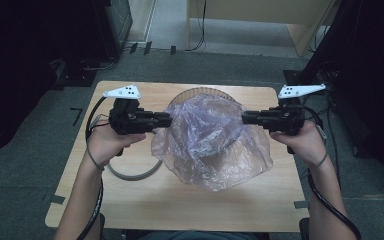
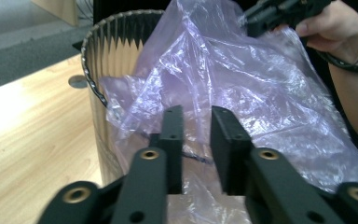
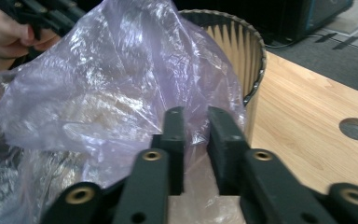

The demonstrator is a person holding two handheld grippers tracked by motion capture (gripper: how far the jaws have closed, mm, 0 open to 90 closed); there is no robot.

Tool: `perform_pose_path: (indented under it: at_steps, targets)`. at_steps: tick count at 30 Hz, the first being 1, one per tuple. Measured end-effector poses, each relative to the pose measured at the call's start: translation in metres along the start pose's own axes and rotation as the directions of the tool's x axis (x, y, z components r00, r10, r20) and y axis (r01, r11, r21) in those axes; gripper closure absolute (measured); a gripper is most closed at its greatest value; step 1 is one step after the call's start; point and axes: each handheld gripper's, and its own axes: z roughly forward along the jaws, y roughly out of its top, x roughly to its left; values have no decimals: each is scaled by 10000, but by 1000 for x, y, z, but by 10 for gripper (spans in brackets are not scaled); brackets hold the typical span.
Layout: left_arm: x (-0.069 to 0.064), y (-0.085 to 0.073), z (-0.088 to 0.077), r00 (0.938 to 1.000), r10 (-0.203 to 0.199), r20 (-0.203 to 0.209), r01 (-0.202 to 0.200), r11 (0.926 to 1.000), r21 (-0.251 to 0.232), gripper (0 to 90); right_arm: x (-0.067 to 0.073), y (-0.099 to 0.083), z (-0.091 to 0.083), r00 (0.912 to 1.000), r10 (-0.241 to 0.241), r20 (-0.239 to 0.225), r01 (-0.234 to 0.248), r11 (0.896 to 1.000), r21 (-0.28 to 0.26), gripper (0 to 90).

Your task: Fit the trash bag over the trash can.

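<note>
A thin, see-through purple plastic bag [image 1: 210, 142] is draped over a clear ribbed round bin [image 1: 200, 91] in the middle of the wooden table [image 1: 180, 210]. My left gripper [image 1: 169, 119] meets the bag's left edge, its jaws nearly together on the film [image 2: 196, 112]. On the opposite side my right gripper [image 1: 244, 118] pinches the bag's right edge in the same way [image 3: 196, 112]. The bag [image 2: 242, 88] rises in a peak toward the right gripper [image 2: 256, 17]. In the right gripper view, the bag [image 3: 98, 84] covers most of the bin [image 3: 242, 44].
A grey hoop [image 1: 135, 173] lies on the table under my left hand. A round cable hole [image 3: 356, 128] sits in the tabletop beyond the bin. Dark equipment stands on both sides of the table, with a wooden desk [image 1: 300, 30] and grey floor behind.
</note>
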Motion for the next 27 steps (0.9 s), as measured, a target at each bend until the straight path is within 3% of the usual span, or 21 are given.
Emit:
perform_pose_path:
  at_steps: [3, 6, 9, 17, 27]
  targets:
    - [-1, 2, 1, 9998, -5, -180, 5, 10000, -9, 852, 0, 2, -1, 9998, 193, 82, -193, 9998, 27, 871]
    - [1, 4, -4, 9996, -125, -254, 116, 9993, -364, 896, 0, 3, -2, 9997, 196, 135, -195, 9998, -88, 877]
    - [3, 5, -7, 9992, -238, -317, 220, 9982, -557, 900, -1, 4, -3, 9995, 270, 176, -266, 9994, -233, 877]
    - [29, 5, 1, 9945, -921, -491, 871, 9916, -958, 900, -8, 6, 5, 9987, 287, 423, -274, 9992, -307, 868]
    - [49, 3, 11, 9885, -1415, -528, 1335, 9820, -1335, 900, -23, 6, 14, 9933, 811, 823, -761, 9952, -622, 892]
